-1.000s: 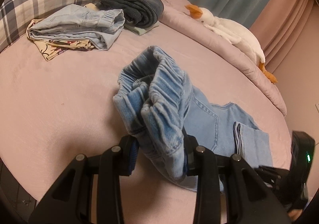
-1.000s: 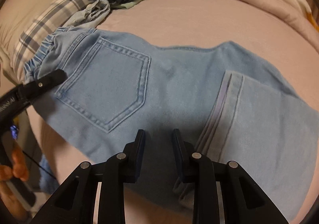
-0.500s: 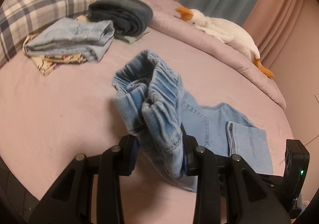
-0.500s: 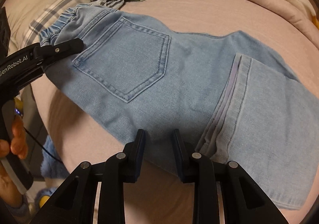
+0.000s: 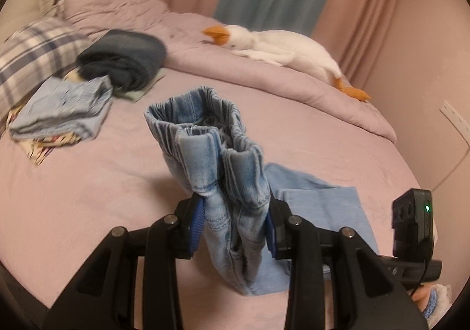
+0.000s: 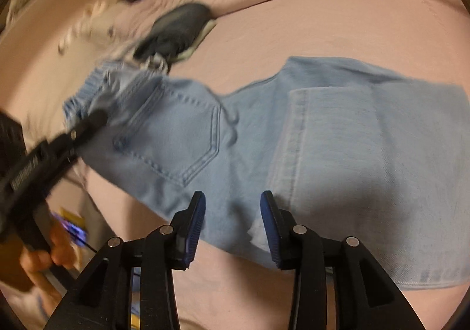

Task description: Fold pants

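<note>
Left claw (image 5: 233,221) clamps jeans (image 5: 223,171) waistband; right claw (image 6: 233,221) opening, empty, above jeans.

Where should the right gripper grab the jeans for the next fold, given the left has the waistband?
Probably the near folded edge of the jeans, just ahead of the right gripper, whose jaws are opening with nothing between them. Come in low from the near side: that edge lies flat and exposed while the left gripper lifts the waistband.

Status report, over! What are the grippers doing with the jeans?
Left gripper clamped on jeans waistband. Right gripper opening, nothing pinched. Nothing in the way.
</note>
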{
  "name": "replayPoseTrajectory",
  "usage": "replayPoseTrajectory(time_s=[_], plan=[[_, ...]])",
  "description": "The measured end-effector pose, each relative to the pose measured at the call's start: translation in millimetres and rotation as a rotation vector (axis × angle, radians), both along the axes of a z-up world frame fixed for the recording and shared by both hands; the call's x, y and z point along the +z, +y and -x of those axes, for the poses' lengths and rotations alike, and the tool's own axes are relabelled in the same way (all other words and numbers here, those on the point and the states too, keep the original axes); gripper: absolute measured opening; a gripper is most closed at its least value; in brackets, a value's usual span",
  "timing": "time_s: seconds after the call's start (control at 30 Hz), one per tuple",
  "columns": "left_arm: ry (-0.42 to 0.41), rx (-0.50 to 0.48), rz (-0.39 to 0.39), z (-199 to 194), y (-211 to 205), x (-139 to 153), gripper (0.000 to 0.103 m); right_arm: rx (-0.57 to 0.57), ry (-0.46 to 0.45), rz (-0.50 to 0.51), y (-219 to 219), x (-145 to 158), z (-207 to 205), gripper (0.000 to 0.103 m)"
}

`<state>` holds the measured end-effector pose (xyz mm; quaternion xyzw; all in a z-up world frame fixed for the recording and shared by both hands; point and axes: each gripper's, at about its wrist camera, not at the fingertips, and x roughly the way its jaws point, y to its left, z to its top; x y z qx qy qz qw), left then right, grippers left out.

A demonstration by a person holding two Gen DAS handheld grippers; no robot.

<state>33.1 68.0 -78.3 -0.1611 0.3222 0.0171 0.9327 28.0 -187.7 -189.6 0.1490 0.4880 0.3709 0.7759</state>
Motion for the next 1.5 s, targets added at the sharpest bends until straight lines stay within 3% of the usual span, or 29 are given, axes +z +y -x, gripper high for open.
replayPoseTrajectory(time_s=[0.13,0.27,0.47,0.5,0.53,0.57,0.63,0.73,0.83,0.97,1.07,1.2,1.23,1.27,1.33,1.5], plan=[[-0.001,-0.067,-0.025,-11,-25,4,0.034,-0.066,0.109,-0.217,-36,-14,-5,0.053],[0.021,-0.151,-0.06,-25,-60,2,0.034,-0.12,0.19,-0.369,-35,-23,-20,0.054],[0.089,-0.258,-0.116,-48,-107,-17,0.036,-0.195,0.278,-0.623,-70,-34,-24,0.056],[0.11,-0.272,-0.124,-52,-114,-24,0.039,-0.208,0.292,-0.666,-76,-35,-27,0.058],[0.135,-0.307,-0.106,-57,-122,-31,0.053,-0.224,0.312,-0.722,-82,-39,-28,0.063],[0.159,-0.336,-0.068,-60,-124,-38,0.074,-0.231,0.324,-0.755,-84,-40,-29,0.066],[0.196,-0.365,0.0,-63,-127,-51,0.081,-0.238,0.352,-0.805,-87,-44,-33,0.067],[0.231,-0.348,-0.014,-59,-123,-62,0.08,-0.252,0.382,-0.765,-84,-49,-38,0.072],[0.227,-0.313,0.032,-47,-98,-62,0.08,-0.262,0.382,-0.664,-78,-47,-44,0.072],[0.219,-0.201,0.061,-29,-54,-59,0.08,-0.236,0.331,-0.556,-75,-37,-47,0.072],[0.23,-0.118,0.104,-16,-25,-62,0.08,-0.279,0.324,-0.473,-72,-29,-49,0.072],[0.24,-0.065,0.143,-8,-8,-65,0.08,-0.394,0.207,-0.244,-72,-3,-48,0.072],[0.243,-0.061,0.145,-7,-7,-66,0.08,-0.396,0.196,-0.248,-73,-4,-49,0.074],[0.243,-0.062,0.148,-6,-7,-66,0.08,-0.38,0.239,-0.27,-74,-10,-53,0.079],[0.24,-0.068,0.15,-6,-11,-66,0.08,-0.35,0.322,-0.293,-70,-23,-61,0.081],[0.24,-0.082,0.142,0,-13,-66,0.08,-0.294,0.289,-0.256,-54,-18,-70,0.08]])
